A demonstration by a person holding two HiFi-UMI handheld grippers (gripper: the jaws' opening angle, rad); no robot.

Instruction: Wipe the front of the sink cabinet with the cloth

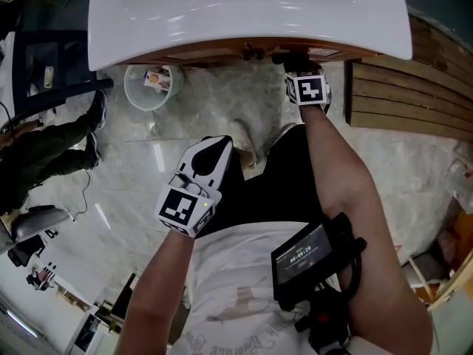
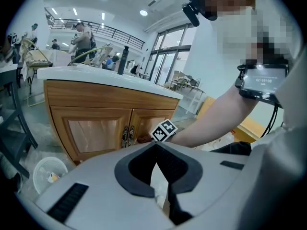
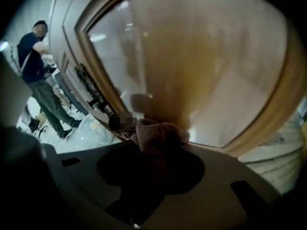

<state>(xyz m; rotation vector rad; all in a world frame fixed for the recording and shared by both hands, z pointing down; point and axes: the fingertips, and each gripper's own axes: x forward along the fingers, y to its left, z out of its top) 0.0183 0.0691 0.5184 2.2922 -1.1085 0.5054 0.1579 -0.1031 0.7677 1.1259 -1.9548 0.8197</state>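
The wooden sink cabinet (image 2: 91, 128) stands under a white basin (image 1: 244, 13). My right gripper (image 1: 292, 59) reaches in below the basin's rim, its marker cube (image 2: 164, 131) next to the right-hand door. It is shut on a brown cloth (image 3: 160, 135), and the bunched cloth presses against that door's glossy panel (image 3: 192, 71). The cloth (image 2: 143, 139) lies just right of the paired door handles (image 2: 127, 135). My left gripper (image 1: 214, 145) hangs back near my lap, pointing at the cabinet. Its jaws are shut with nothing in them (image 2: 156, 143).
A pale round bin (image 1: 151, 86) sits on the marble floor left of the cabinet. Wooden slats (image 1: 399, 95) lie to the right. A person's legs (image 1: 44, 146) stand at the far left. A display is strapped to my right forearm (image 1: 303, 254).
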